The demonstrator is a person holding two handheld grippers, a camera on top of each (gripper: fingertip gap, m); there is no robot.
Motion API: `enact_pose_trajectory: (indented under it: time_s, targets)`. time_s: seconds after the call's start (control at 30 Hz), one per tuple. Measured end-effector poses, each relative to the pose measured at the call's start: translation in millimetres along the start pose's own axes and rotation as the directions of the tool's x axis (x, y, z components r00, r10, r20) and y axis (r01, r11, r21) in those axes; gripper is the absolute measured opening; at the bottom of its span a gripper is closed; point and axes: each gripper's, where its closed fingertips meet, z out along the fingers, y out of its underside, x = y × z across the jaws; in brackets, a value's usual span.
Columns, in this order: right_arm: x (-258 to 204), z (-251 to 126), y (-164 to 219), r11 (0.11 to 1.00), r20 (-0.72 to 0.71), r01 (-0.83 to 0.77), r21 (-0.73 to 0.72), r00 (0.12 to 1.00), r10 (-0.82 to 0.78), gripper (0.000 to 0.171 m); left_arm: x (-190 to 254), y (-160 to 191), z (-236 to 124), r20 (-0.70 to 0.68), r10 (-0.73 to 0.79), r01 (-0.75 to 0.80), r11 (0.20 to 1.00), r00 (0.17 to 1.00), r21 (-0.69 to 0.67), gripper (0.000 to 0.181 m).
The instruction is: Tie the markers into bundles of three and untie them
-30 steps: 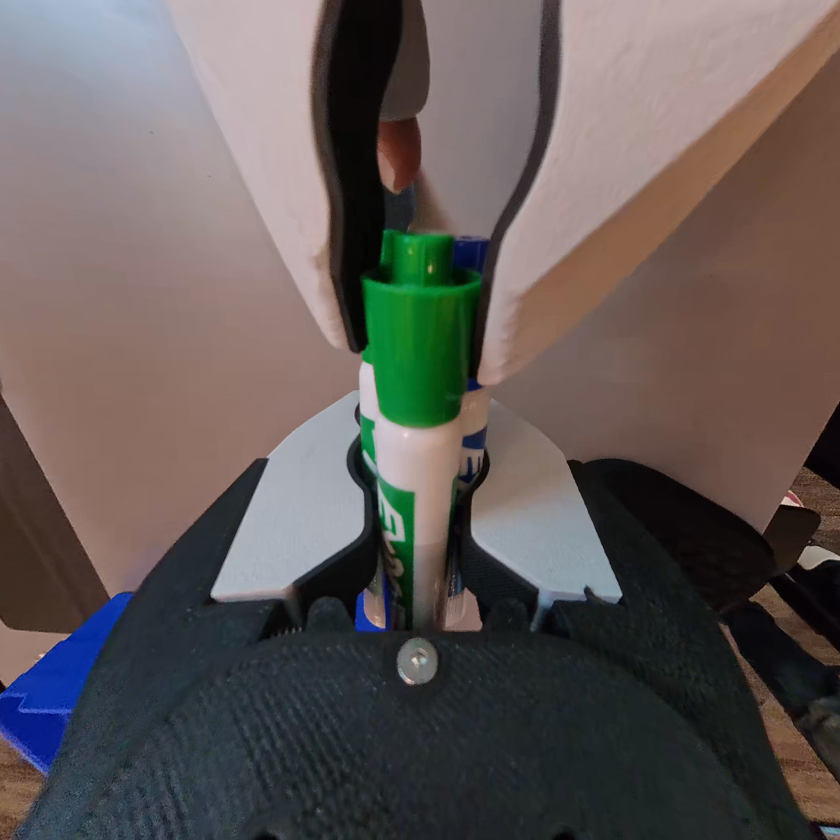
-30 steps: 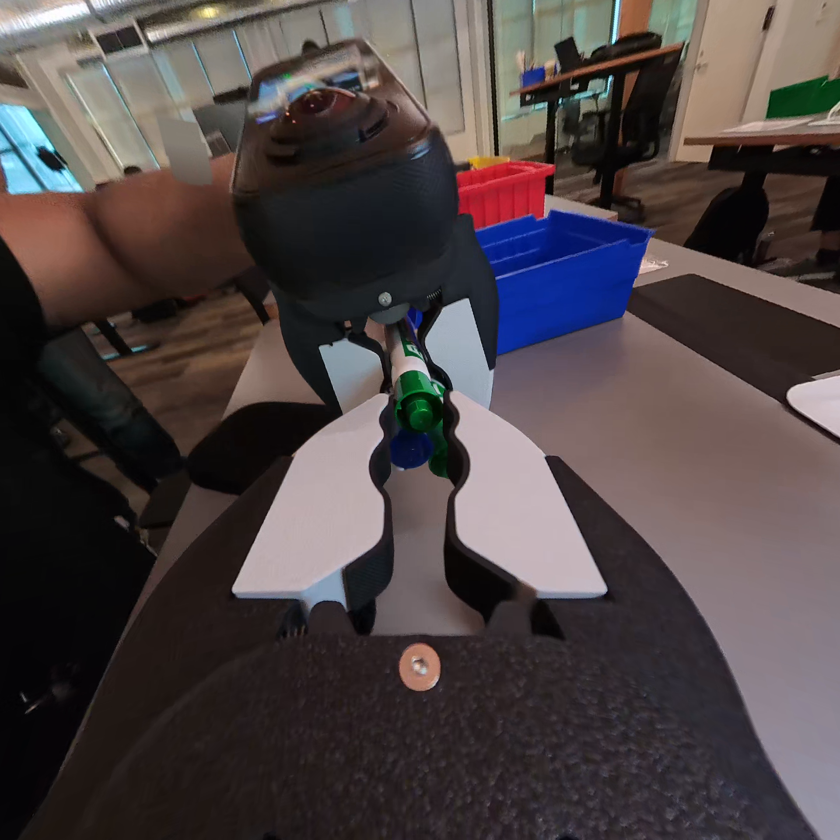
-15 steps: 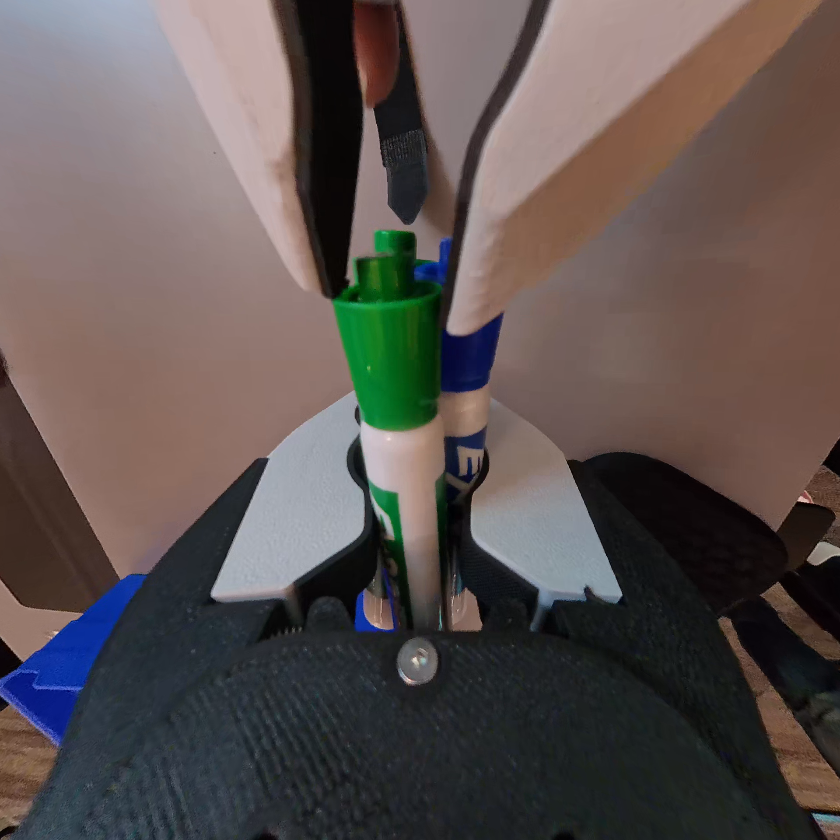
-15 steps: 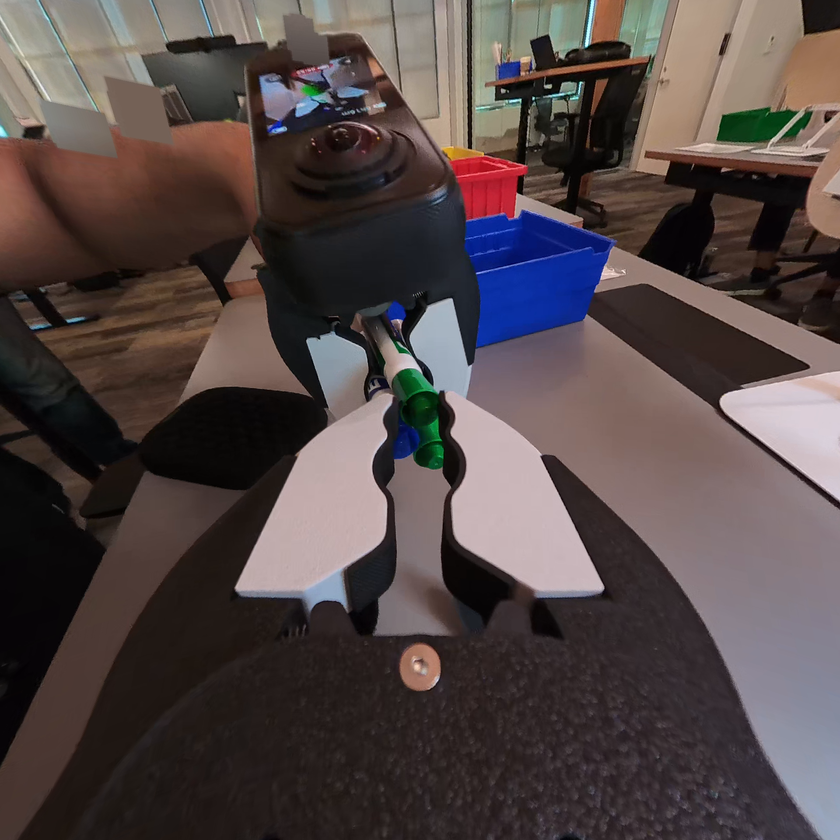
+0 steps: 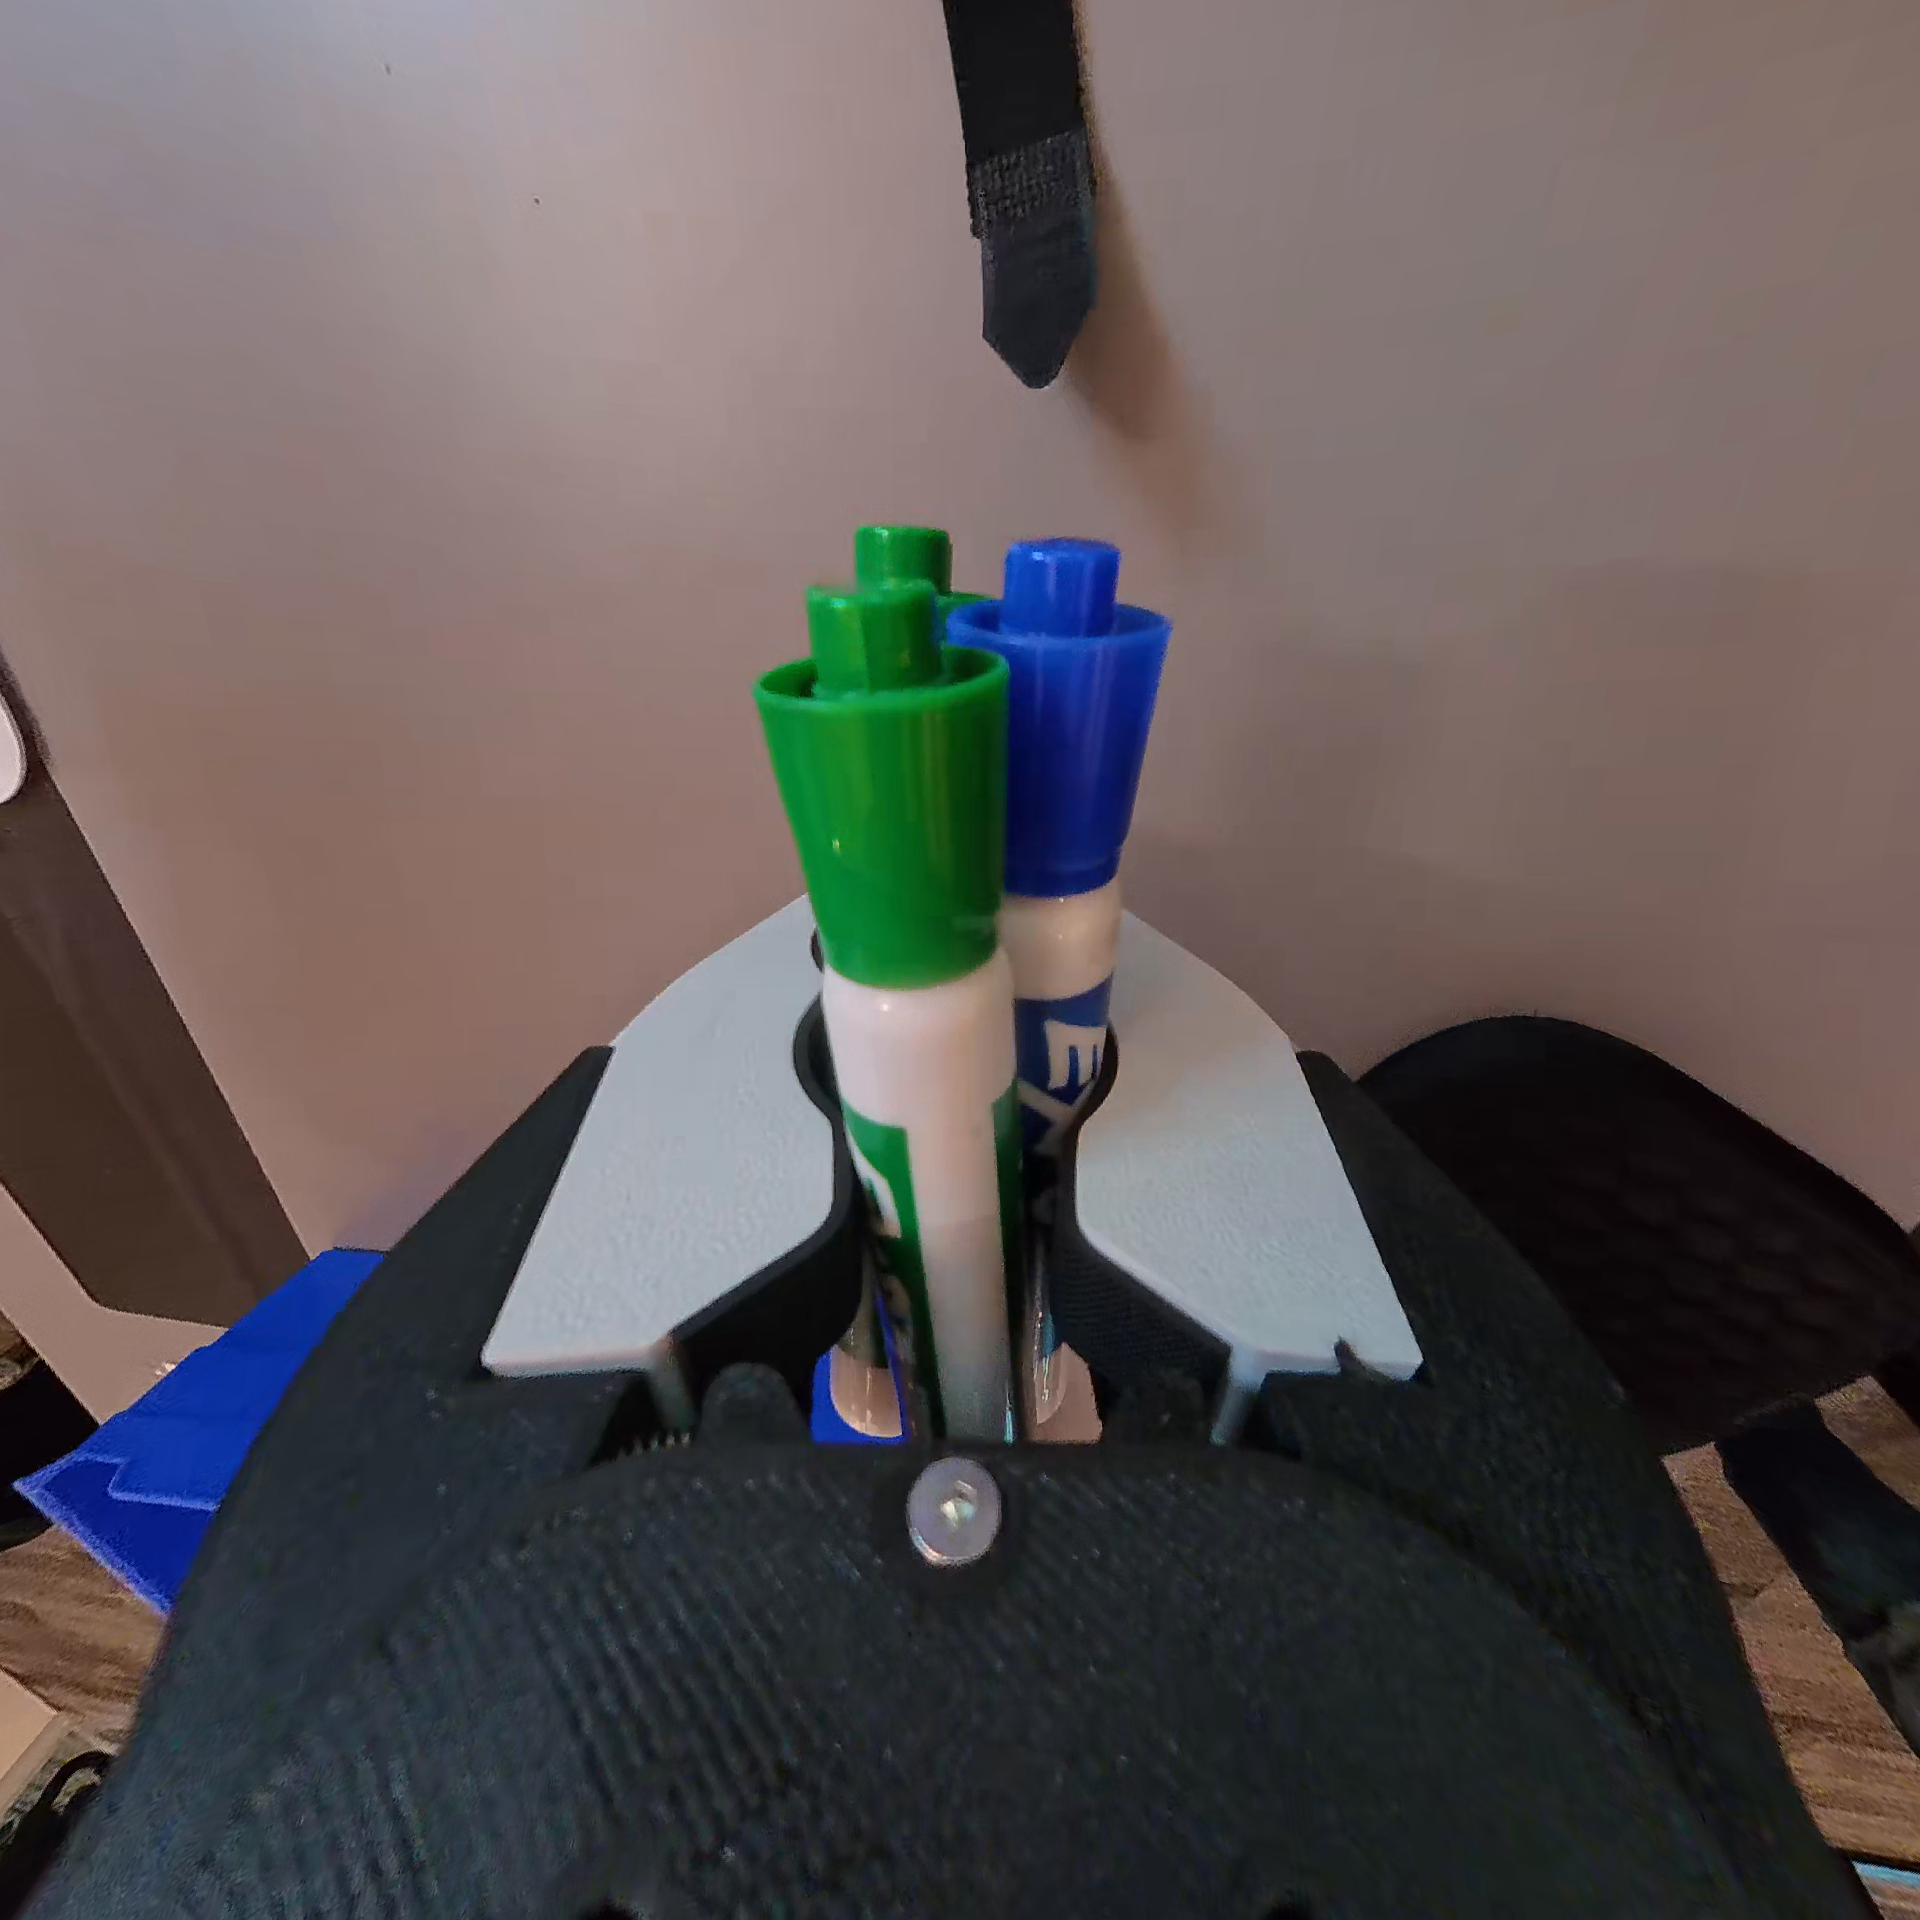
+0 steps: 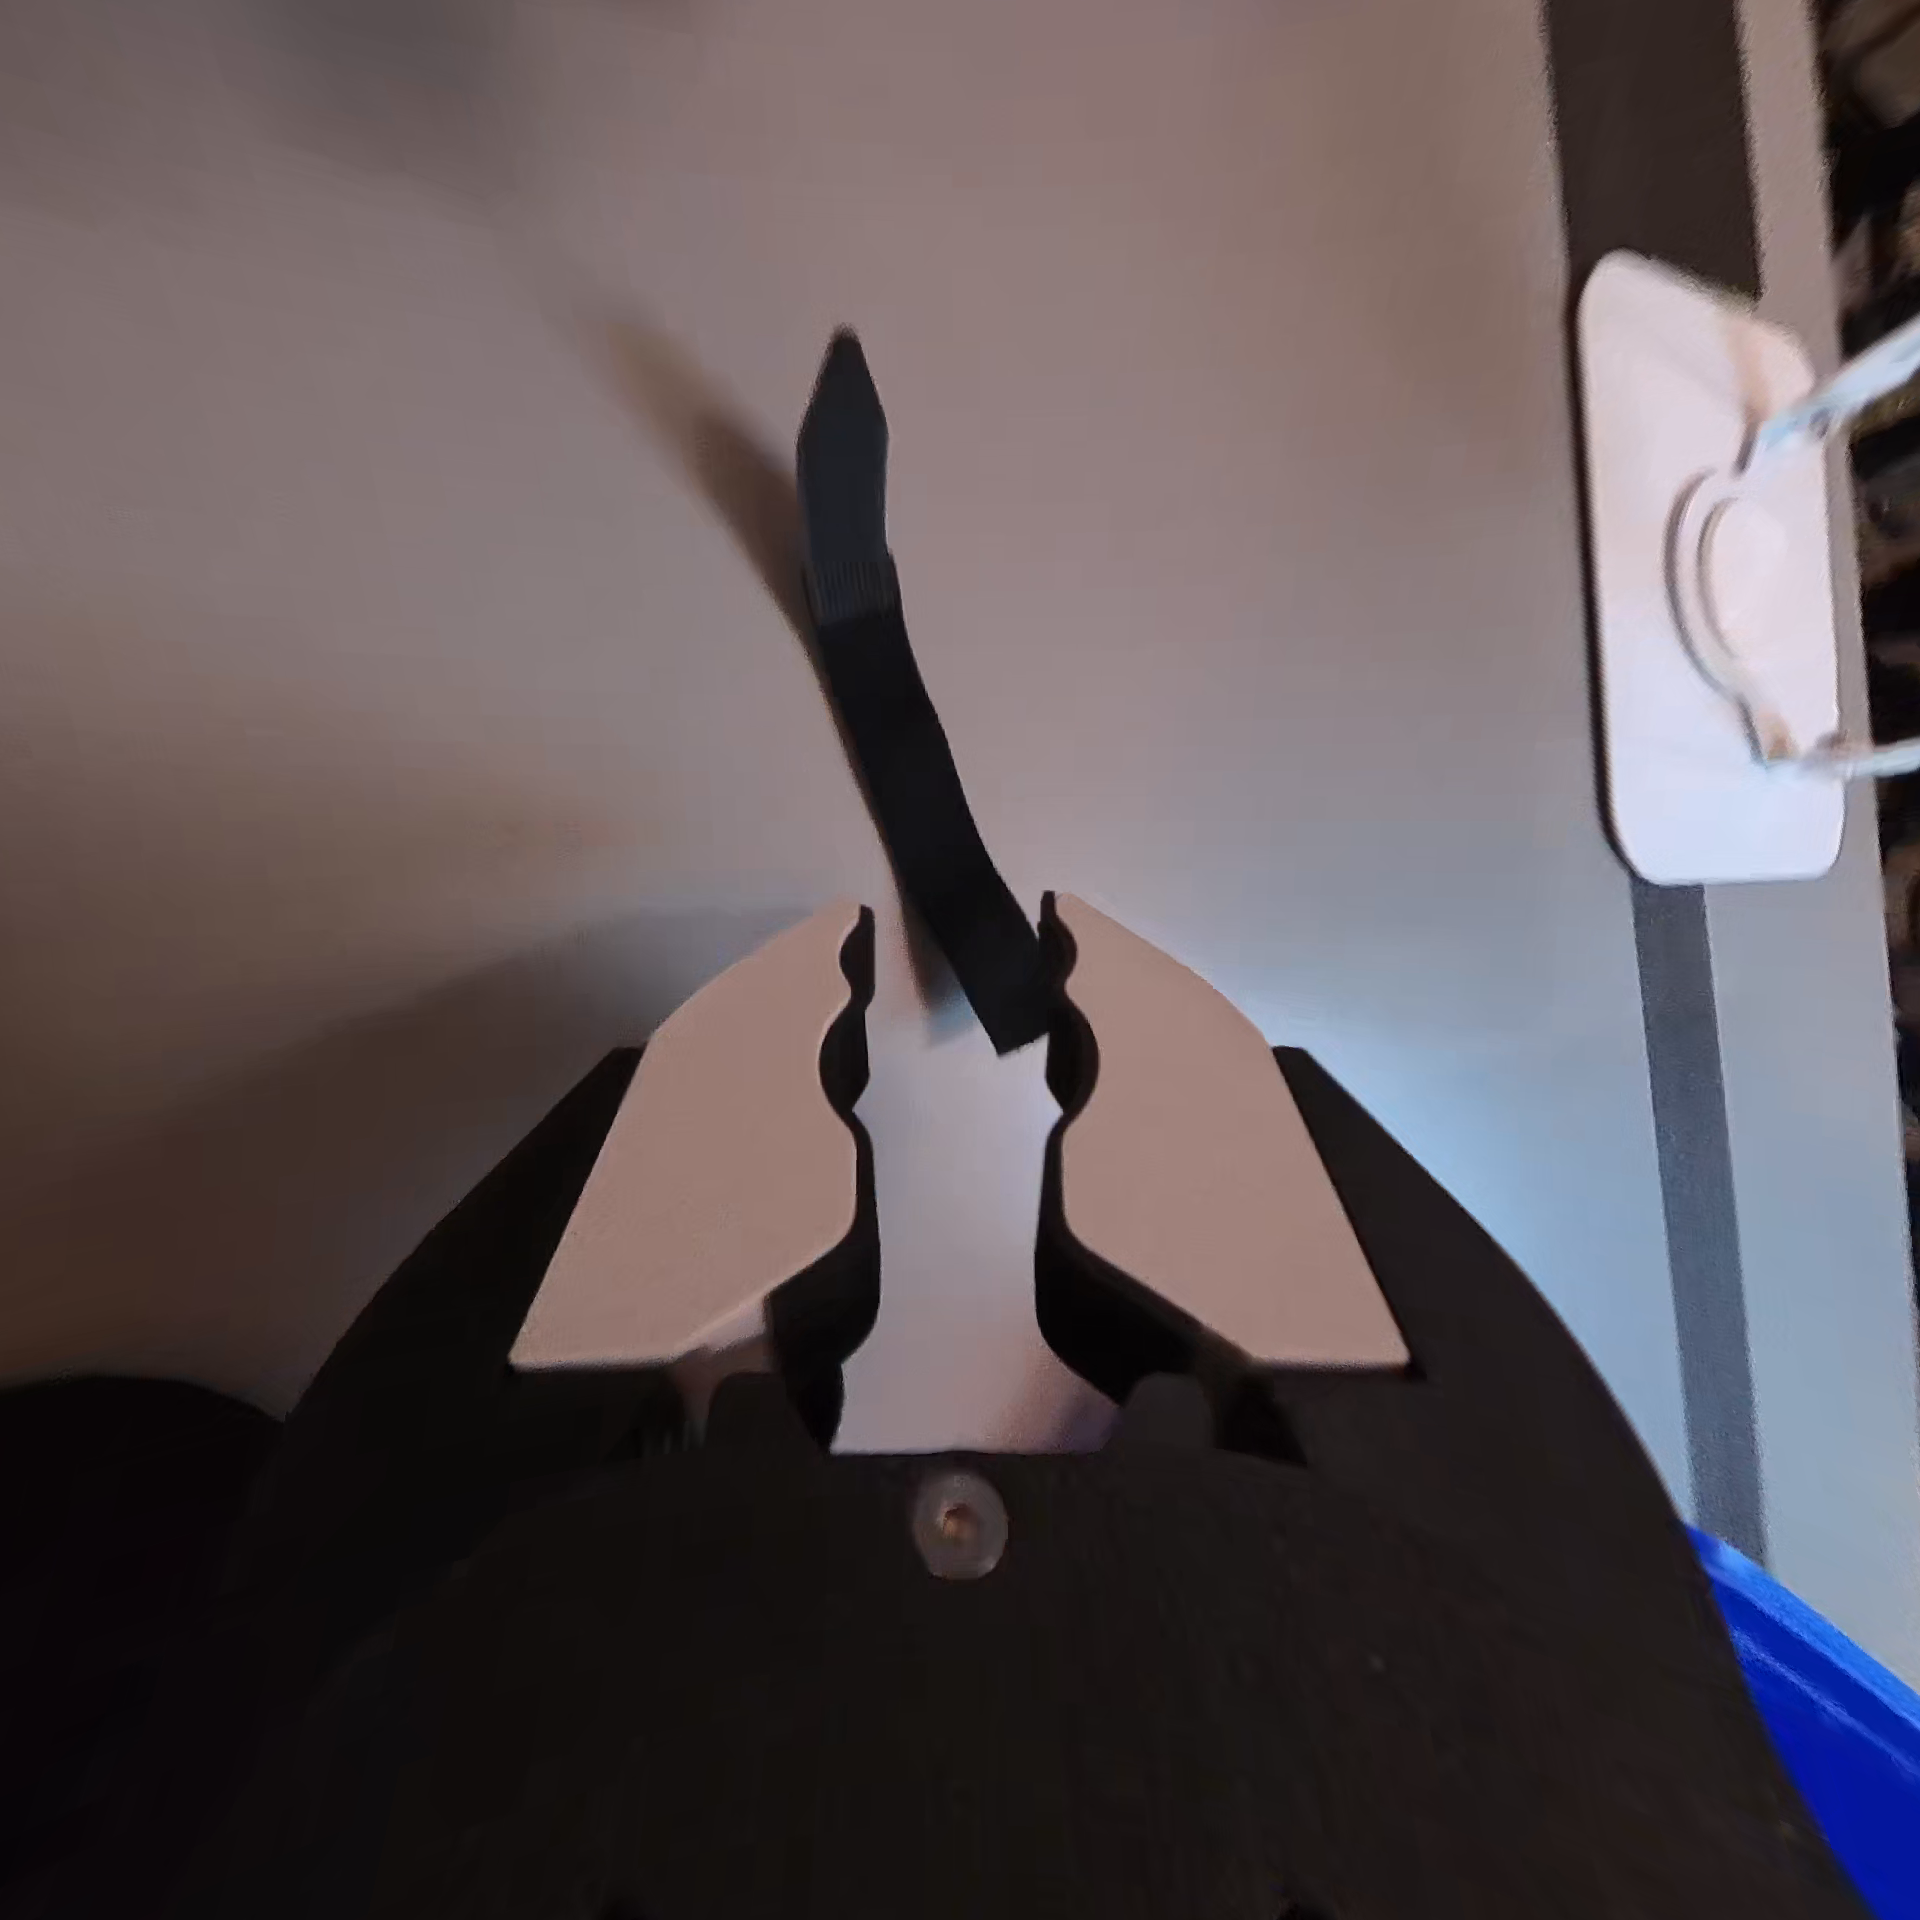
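My left gripper (image 5: 961, 935) is shut on a bundle of three markers that stick out forward: a green marker (image 5: 894, 810) in front, a second green marker (image 5: 902, 561) behind it, and a blue marker (image 5: 1070, 748) on the right. My right gripper (image 6: 956, 914) is open over the grey table. A black strap (image 6: 894, 675) hangs loose between its jaws. The strap rests against the right finger (image 6: 1153, 1122) and stands clear of the left one. The strap's pointed end also shows at the top of the left wrist view (image 5: 1023, 208).
The grey table top (image 5: 416, 520) fills both views. A blue bin (image 5: 208, 1434) is at the lower left and also shows in the right wrist view (image 6: 1849, 1714). A black pad (image 5: 1662, 1195) lies to the right. A white plate with a clear holder (image 6: 1714, 623) sits near a dark strip. Tip to tip, the grippers are about 20 cm apart.
My right gripper has drawn back from the marker caps, turned toward the table and opened wider, and the strap now lies loose between its jaws. My left gripper still holds the three markers.
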Motion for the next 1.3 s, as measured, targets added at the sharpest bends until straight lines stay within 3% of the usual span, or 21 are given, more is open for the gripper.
enact_pose_trajectory:
  time_s: [0.07, 0.1, 0.17, 0.27, 0.37, 0.47, 0.6, 0.73, 0.8, 0.87, 0.93, 0.97, 1.13, 1.2, 1.3]
  targets:
    - [4.1, 4.2, 14.9, 0.994, 0.011, -0.060, -0.096, 0.998, 0.061, 0.040, -0.6, 1.0, 1.9, 0.003, -0.001, 0.001, 1.000, 1.000, 0.000, 0.041]
    - [3.9, 4.9, 19.0, 0.980, 0.048, -0.168, -0.107, 0.984, 0.174, 0.043, -0.4, 2.2, 2.2, 0.006, -0.001, 0.001, 1.000, 1.000, 0.000, 0.041]
    - [1.9, 6.6, 22.7, 0.906, 0.123, -0.414, -0.089, 0.898, 0.423, 0.047, 0.0, 5.2, 1.7, 0.010, -0.004, 0.004, 1.000, 1.000, 0.004, 0.041]
    - [6.0, 10.8, 28.1, 0.771, 0.143, -0.636, -0.022, 0.762, 0.632, 0.048, 1.6, 10.5, 2.1, 0.011, -0.006, 0.006, 1.000, 1.000, 0.012, 0.041]
    - [9.0, 18.2, 31.7, 0.661, 0.146, -0.750, 0.008, 0.655, 0.741, 0.047, 3.7, 15.3, 5.5, 0.005, -0.006, 0.006, 1.000, 1.000, 0.011, 0.041]
    - [13.8, 20.6, 26.5, 0.605, 0.174, -0.796, 0.032, 0.601, 0.780, 0.030, 6.4, 18.7, 7.7, 0.004, -0.004, 0.004, 1.000, 1.000, 0.010, 0.041]
    - [13.2, 22.4, 20.0, 0.621, 0.188, -0.783, 0.041, 0.617, 0.765, 0.003, 8.2, 22.7, 6.9, 0.009, -0.001, 0.001, 1.000, 1.000, 0.009, 0.041]
    - [33.4, 9.7, 4.1, 0.673, 0.152, -0.726, 0.140, 0.687, 0.710, 0.002, 6.9, 26.4, 6.1, 0.010, -0.007, 0.007, 1.000, 1.000, 0.006, 0.041]
    - [67.7, -13.2, -13.0, 0.747, -0.002, -0.606, 0.272, 0.776, 0.631, 0.002, 3.2, 28.0, 5.6, 0.014, -0.015, 0.015, 1.000, 1.000, 0.005, 0.041]
    - [97.0, -47.1, -37.3, 0.858, -0.247, -0.373, 0.353, 0.848, 0.470, 0.002, -2.5, 29.4, 4.2, 0.022, -0.031, 0.030, 0.999, 0.999, 0.009, 0.041]
    - [92.0, -61.5, -53.2, 0.954, -0.424, -0.131, 0.270, 0.873, 0.240, 0.002, -6.9, 30.5, 3.1, 0.024, -0.046, 0.045, 0.999, 0.999, 0.018, 0.041]
    - [73.7, -53.0, -53.1, 0.980, -0.427, -0.061, 0.192, 0.894, 0.139, 0.002, -8.1, 31.2, 3.0, 0.026, -0.051, 0.050, 0.998, 0.998, 0.022, 0.041]
    - [-42.9, 7.6, -25.2, 0.984, -0.195, 0.158, -0.076, 0.966, -0.170, 0.002, -5.9, 32.6, 8.7, 0.019, -0.043, 0.043, 0.999, 0.999, 0.017, 0.041]
    - [-67.1, 11.7, -26.6, 0.988, -0.075, 0.131, -0.085, 0.988, -0.138, 0.005, -4.5, 31.5, 11.6, 0.020, -0.032, 0.032, 0.999, 0.999, 0.004, 0.041]
    - [-93.9, 4.5, -45.1, 0.998, 0.115, 0.060, 0.019, 0.991, -0.062, 0.033, -1.1, 26.9, 12.9, 0.016, -0.017, 0.017, 1.000, 1.000, 0.001, 0.041]
